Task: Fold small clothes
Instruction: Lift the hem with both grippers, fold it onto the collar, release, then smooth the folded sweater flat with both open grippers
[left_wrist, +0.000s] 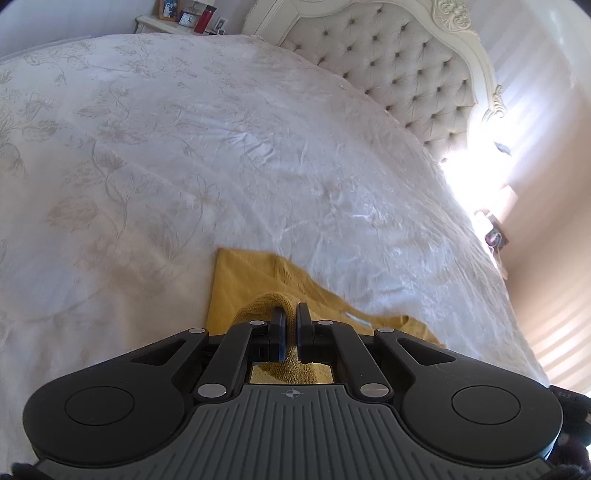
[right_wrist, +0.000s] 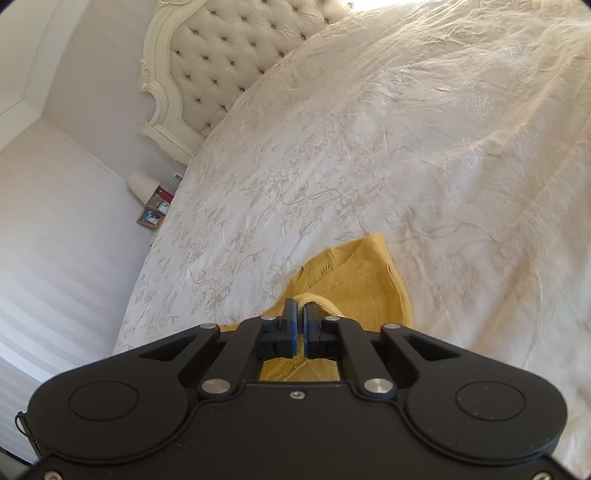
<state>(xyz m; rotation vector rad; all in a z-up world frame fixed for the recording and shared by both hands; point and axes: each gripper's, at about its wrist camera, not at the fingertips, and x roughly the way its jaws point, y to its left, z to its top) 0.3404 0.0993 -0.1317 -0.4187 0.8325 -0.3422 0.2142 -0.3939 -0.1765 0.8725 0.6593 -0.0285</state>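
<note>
In the left wrist view we see the left gripper (left_wrist: 291, 314) closed tightly on a bunched fold of the yellow knitted garment (left_wrist: 251, 273), which lies on the white floral bedspread (left_wrist: 184, 147). In the right wrist view the right gripper (right_wrist: 300, 309) is also closed, pinching an edge of the same garment near the tufted headboard (right_wrist: 221, 55) side.

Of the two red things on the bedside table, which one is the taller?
The red bottle with the dark cap is taller; the other red thing, a small clock, stands lower beside it.
</note>
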